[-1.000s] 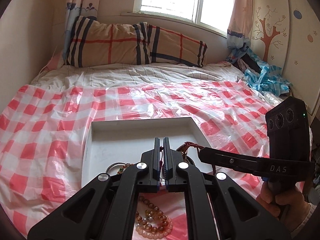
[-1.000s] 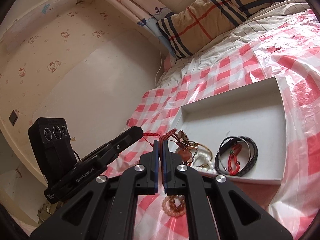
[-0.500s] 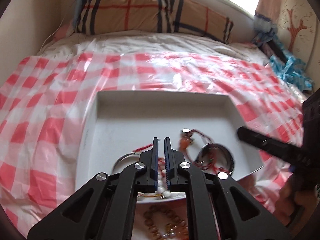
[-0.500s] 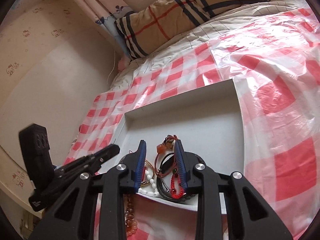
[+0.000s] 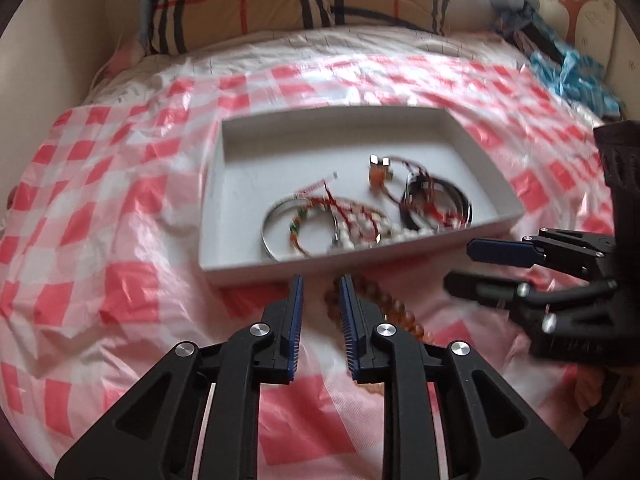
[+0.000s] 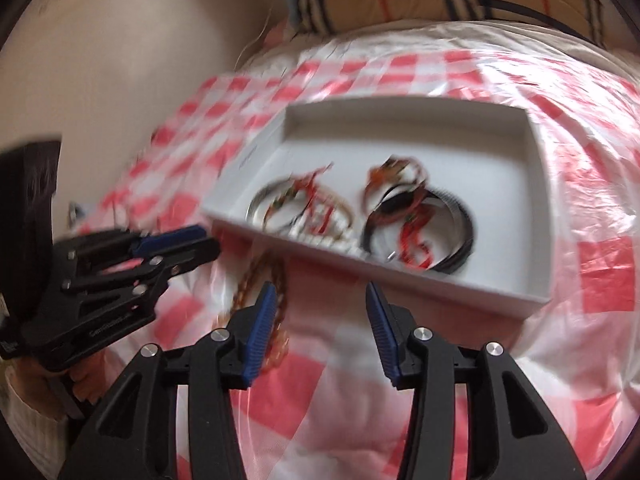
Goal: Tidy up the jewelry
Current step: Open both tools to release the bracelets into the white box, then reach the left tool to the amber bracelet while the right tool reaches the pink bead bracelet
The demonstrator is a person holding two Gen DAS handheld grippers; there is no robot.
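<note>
Amber bead bracelet (image 5: 384,304) lies on checked sheet (image 5: 120,208), just outside white tray (image 5: 400,114) w/ other jewelry. Left gripper (image 5: 320,280) and right gripper (image 6: 320,288) both opening, empty. Beads likely light, floppy, slick (pinch one strand).

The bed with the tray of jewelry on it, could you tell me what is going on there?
A person with a gripper in each hand is sorting jewelry into a white tray on a checked plastic sheet. Bracelets, bangles and a pearl string already lie tangled near its front edge. Both the left gripper and the right gripper are opening with nothing between their fingers. An amber bead bracelet remains on the sheet outside the tray.
</note>
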